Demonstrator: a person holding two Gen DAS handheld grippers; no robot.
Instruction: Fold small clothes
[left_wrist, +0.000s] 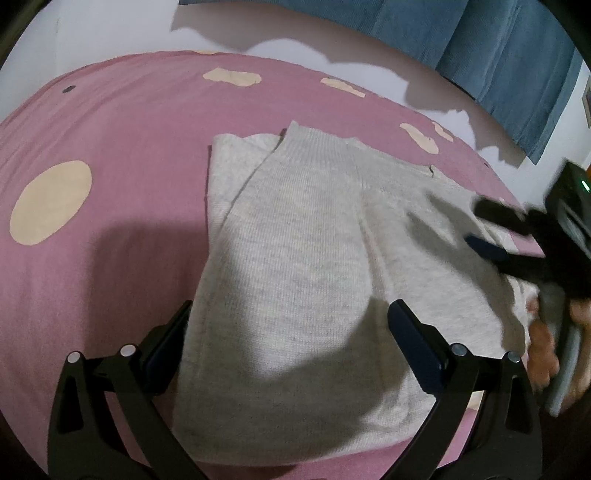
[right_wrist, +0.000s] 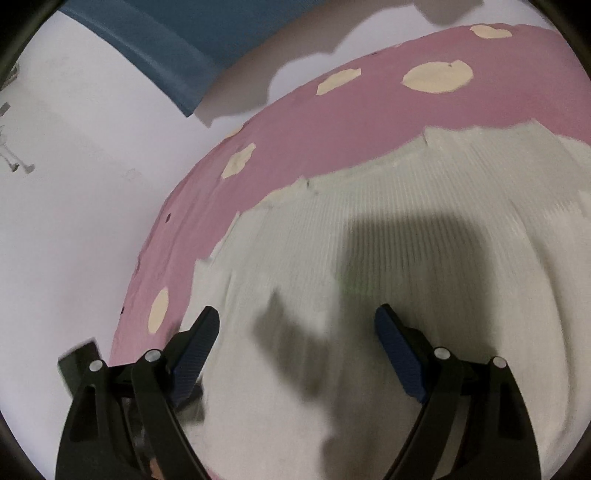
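Note:
A light grey knit sweater (left_wrist: 306, 236) lies flat on a pink cloth with cream dots (left_wrist: 110, 147); one part is folded over another near its far left. My left gripper (left_wrist: 291, 314) is open and empty, its jaws spread just above the sweater's near edge. My right gripper (left_wrist: 484, 229) shows in the left wrist view at the sweater's right side, jaws apart. In the right wrist view the right gripper (right_wrist: 295, 325) is open and empty over the sweater (right_wrist: 406, 240), which is blurred.
The pink cloth (right_wrist: 332, 129) covers a surface that ends at a white wall (right_wrist: 92, 184). A blue curtain (left_wrist: 480, 48) hangs at the back. A person's hand (left_wrist: 546, 347) shows at the right edge.

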